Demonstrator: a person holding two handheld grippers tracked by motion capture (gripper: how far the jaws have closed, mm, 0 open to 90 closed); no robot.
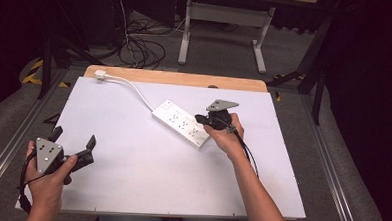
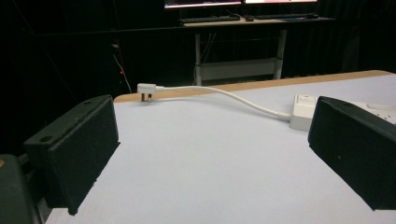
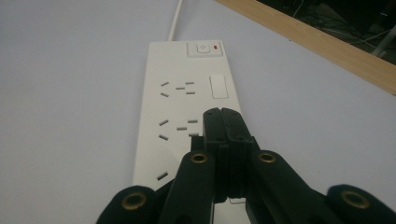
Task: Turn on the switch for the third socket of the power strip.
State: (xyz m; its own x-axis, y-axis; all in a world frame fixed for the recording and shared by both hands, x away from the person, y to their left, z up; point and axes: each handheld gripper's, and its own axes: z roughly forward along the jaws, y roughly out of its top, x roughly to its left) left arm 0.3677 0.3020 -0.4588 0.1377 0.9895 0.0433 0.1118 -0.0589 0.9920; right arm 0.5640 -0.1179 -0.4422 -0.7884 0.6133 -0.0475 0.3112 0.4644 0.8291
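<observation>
White power strip [image 1: 181, 122] lies mid-table, cord running to plug [image 1: 100, 75] at far edge. Right gripper [image 3: 221, 112] over strip's near end, jaws closed together, empty; likely about to press switch [image 3: 204, 48]. Left gripper [image 1: 72, 141] well left of strip, jaws wide, empty.

Brightly lit white tabletop [image 1: 130, 187], dark surroundings, soft shadows, slightly grainy, close tongs blurred

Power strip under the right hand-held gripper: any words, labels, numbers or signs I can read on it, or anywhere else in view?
No readable words or numbers anywhere.
Power strip: the switch bears a small round mark, too small to read, with a red indicator beside it.
Monitors behind the table: screen content too blurred to read.
</observation>
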